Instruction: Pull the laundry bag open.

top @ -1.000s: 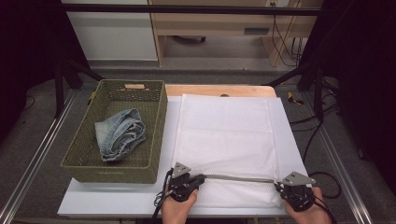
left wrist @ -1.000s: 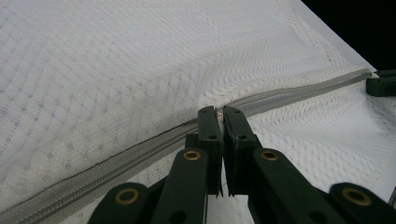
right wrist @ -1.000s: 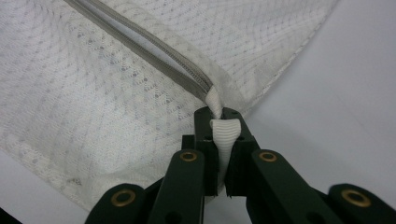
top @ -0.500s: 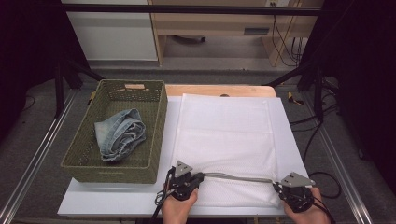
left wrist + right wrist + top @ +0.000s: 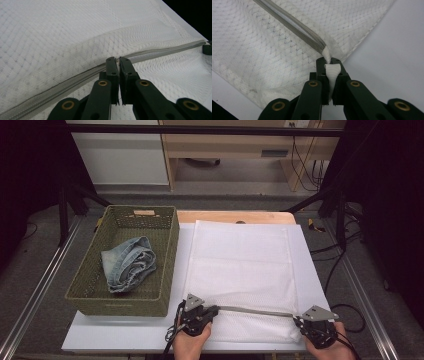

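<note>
A white mesh laundry bag (image 5: 240, 265) lies flat on the white table top (image 5: 125, 335). Its grey zipper (image 5: 255, 310) runs along the near edge, stretched between both grippers. My left gripper (image 5: 216, 309) is at the zipper's left end. In the left gripper view its jaws (image 5: 117, 60) are shut on the zipper (image 5: 62, 85), and what lies between them is hidden. My right gripper (image 5: 297, 318) is at the bag's near right corner. Its jaws (image 5: 329, 61) are shut on a white ribbon tab (image 5: 332, 71) at the end of the zipper (image 5: 294, 27).
A green woven basket (image 5: 165, 265) stands left of the bag, close to its edge, with folded blue jeans (image 5: 127, 265) inside. A wooden board (image 5: 225, 216) shows beyond the bag's far end. Metal rails run along both sides of the table.
</note>
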A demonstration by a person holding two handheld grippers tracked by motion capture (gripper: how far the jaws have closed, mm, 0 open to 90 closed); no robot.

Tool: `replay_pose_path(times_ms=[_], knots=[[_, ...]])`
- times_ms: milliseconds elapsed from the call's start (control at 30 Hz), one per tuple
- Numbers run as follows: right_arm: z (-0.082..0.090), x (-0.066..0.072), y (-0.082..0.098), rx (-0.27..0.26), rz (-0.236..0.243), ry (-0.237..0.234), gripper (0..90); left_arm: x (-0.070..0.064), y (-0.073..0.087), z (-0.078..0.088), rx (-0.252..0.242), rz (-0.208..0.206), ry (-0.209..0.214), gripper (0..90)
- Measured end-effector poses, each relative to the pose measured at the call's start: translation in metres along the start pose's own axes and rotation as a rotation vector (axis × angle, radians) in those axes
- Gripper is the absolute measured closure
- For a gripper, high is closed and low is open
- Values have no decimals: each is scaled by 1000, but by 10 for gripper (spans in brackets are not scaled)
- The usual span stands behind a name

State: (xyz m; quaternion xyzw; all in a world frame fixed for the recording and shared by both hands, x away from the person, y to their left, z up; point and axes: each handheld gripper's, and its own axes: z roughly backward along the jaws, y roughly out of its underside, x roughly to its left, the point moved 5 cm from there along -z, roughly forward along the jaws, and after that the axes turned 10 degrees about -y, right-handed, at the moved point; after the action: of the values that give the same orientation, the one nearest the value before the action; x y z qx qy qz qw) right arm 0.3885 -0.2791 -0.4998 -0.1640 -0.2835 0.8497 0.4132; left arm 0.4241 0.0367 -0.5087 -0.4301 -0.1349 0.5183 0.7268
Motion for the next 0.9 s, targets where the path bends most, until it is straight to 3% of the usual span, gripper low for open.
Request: replay_pose_path(times_ms=[167, 300, 400, 667, 700, 733, 767, 800, 833, 867, 900], knots=[[-2, -1, 1, 7, -9, 3, 870, -3, -1, 2, -4, -15, -12, 872], [-2, -2, 1, 6, -11, 6, 871, -3, -3, 4, -15, -2, -7, 872], [-2, -2, 1, 2, -13, 1, 871, -2, -2, 3, -8, -19, -26, 872], [-1, 0, 0, -7, -5, -3, 871, 0, -1, 3, -14, -9, -27, 872], [-1, 0, 0, -10, -7, -8, 872, 6, -1, 6, -16, -63, -156, 873], [-1, -4, 3, 30, 0, 63, 872, 17, -2, 12, -32, -41, -186, 873], [2, -11, 7, 25, -33, 71, 873, 27, -3, 20, -64, 59, -119, 873], [6, -17, 10, -13, -91, 30, 872, 30, -6, 29, -88, 112, -55, 873], [10, -18, 10, -63, -133, -16, 871, 27, -9, 35, -89, 71, -73, 872], [11, -17, 9, -79, -135, -34, 871, 20, -15, 43, -96, 14, -97, 872], [10, -14, 6, -86, -124, -38, 871, 17, -18, 44, -100, -2, -96, 871]])
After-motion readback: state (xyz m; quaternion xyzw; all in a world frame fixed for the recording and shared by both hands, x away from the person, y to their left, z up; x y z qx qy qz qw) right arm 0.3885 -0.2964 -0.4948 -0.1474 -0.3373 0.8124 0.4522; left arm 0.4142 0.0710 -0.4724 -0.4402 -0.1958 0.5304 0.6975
